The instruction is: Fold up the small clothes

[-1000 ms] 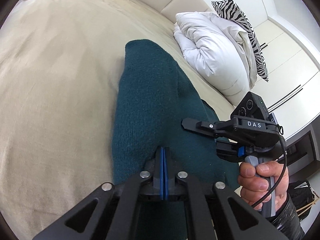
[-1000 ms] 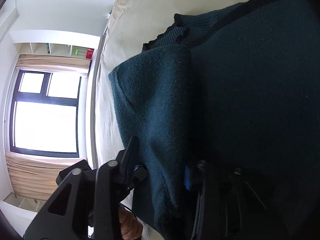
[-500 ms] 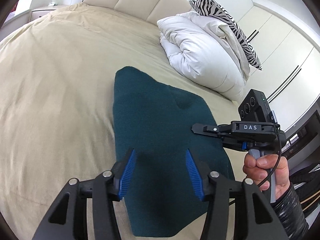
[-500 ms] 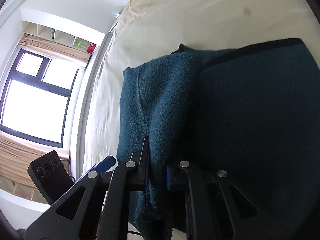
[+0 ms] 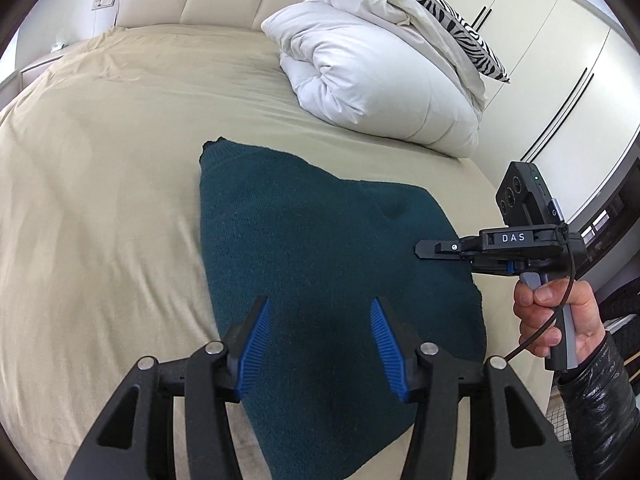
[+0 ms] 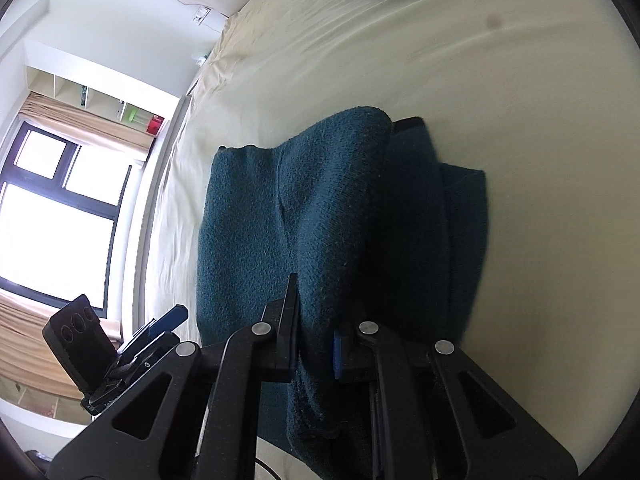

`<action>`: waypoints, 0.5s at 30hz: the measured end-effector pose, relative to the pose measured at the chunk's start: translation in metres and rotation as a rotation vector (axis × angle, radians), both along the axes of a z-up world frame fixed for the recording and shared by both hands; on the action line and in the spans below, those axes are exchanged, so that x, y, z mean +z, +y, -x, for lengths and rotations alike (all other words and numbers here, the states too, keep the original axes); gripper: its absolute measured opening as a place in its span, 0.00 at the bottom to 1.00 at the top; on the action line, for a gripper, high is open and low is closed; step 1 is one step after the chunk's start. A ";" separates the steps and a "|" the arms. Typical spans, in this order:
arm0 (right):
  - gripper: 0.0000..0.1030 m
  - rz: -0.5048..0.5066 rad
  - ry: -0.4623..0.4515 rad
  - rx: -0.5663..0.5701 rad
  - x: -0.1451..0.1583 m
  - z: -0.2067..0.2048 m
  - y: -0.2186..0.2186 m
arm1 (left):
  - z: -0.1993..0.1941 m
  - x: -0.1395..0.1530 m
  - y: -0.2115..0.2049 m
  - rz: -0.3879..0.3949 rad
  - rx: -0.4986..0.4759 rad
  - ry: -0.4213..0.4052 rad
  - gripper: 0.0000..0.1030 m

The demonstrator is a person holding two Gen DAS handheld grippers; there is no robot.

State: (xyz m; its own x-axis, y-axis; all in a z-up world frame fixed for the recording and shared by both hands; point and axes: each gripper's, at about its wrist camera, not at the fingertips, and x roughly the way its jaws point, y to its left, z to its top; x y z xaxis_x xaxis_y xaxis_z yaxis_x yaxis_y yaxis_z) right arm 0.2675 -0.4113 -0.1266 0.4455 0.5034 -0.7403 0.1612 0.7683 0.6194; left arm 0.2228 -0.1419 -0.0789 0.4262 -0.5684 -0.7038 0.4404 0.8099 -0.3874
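Observation:
A dark teal knit sweater [image 5: 320,248] lies folded on the beige bed sheet [image 5: 100,184]. My left gripper [image 5: 318,328] is open and empty above the sweater's near part, blue pads apart. My right gripper [image 6: 314,328] is shut on a thick fold of the sweater [image 6: 320,208] at its right edge. It also shows in the left wrist view [image 5: 424,247], held by a hand over the sweater's right side. The left gripper [image 6: 160,326] shows at the lower left of the right wrist view.
A rolled white duvet [image 5: 380,80] with a zebra-print pillow [image 5: 420,4] lies at the head of the bed. White wardrobe doors [image 5: 560,92] stand to the right. A window [image 6: 52,216] and shelves [image 6: 104,108] are beyond the bed's far side.
My left gripper has let go of the sweater, opened and pulled back and up. The sweater has dropped flat onto the bed. My right gripper keeps its hold on the fold.

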 end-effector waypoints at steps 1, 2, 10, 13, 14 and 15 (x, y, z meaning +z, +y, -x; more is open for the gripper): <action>0.10 0.009 0.007 -0.003 -0.001 -0.001 -0.002 | 0.000 0.000 -0.004 -0.005 -0.003 -0.003 0.53; 0.10 0.013 0.013 -0.004 -0.003 0.000 -0.006 | -0.001 -0.002 -0.007 -0.015 -0.007 -0.004 0.53; 0.11 -0.065 0.035 -0.061 -0.043 -0.004 -0.023 | -0.007 -0.033 -0.027 -0.115 -0.025 0.003 0.58; 0.17 -0.082 0.026 -0.062 -0.042 -0.001 -0.024 | -0.003 -0.032 -0.024 -0.119 -0.026 -0.009 0.58; 0.17 -0.083 0.035 -0.078 -0.039 0.001 -0.023 | -0.003 -0.031 -0.022 -0.110 -0.021 -0.006 0.58; 0.19 -0.073 0.035 -0.097 -0.036 0.003 -0.021 | -0.002 -0.028 -0.019 -0.103 -0.017 -0.008 0.58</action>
